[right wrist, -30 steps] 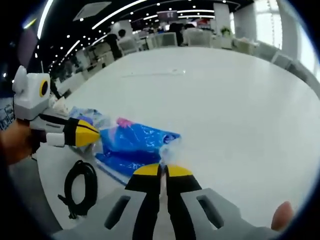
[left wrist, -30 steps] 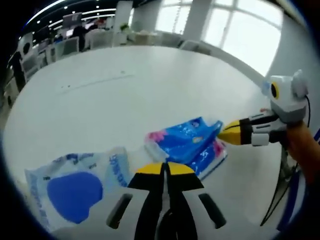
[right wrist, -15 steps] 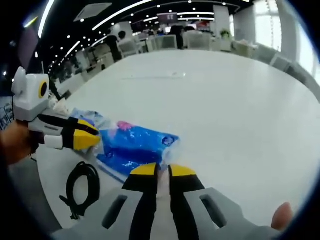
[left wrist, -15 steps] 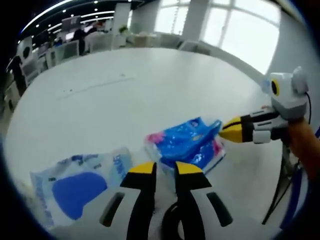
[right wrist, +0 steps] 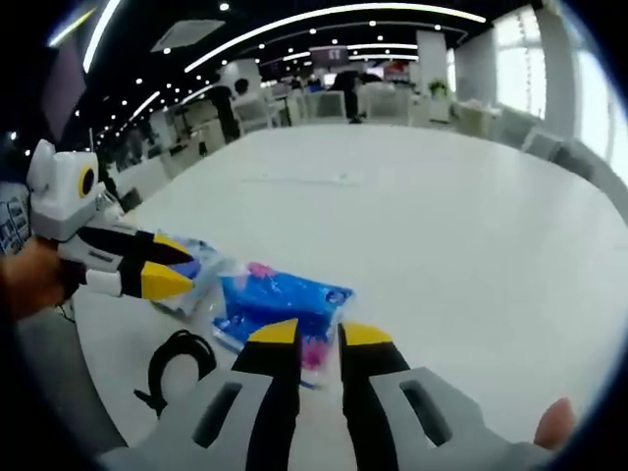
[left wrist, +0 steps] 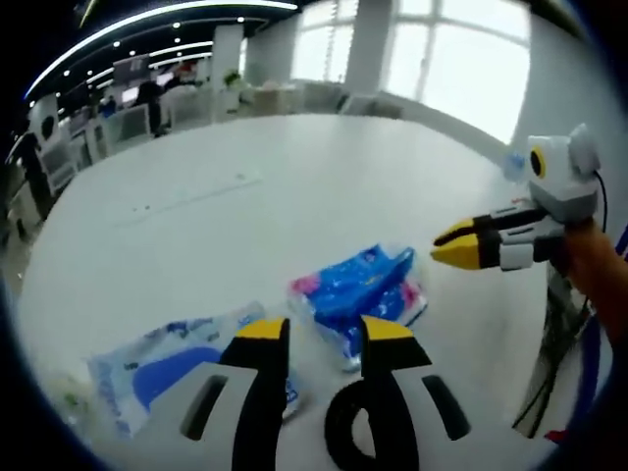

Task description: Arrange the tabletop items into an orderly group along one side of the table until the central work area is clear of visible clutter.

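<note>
- Pale blue-and-white packet (left wrist: pixel 172 363): lies flat near table (left wrist: pixel 245 196) edge, left in left gripper view; lower part cut off by that view's own gripper, print too blurred to read.
- Left gripper (left wrist: pixel 324 332): jaws apart w/ clear gap, holding nothing, above and apart from the packs.
- Bright blue pack w/ pink corner (left wrist: pixel 361 289): just beside pale packet, same edge strip. In right gripper view it sits (right wrist: pixel 280 299) right ahead of right gripper (right wrist: pixel 320 336), part hidden by jaws.
- Right gripper: jaws parted, released, empty.
- Black cable loop (right wrist: pixel 175 368): near edge beside packs; ends hidden.
- Progress, my read: nearly done. Items grouped along one side, wide middle of table bare. Left: maybe squaring packs, tucking cable.
- Far table rim and room too blurred to check for strays.
</note>
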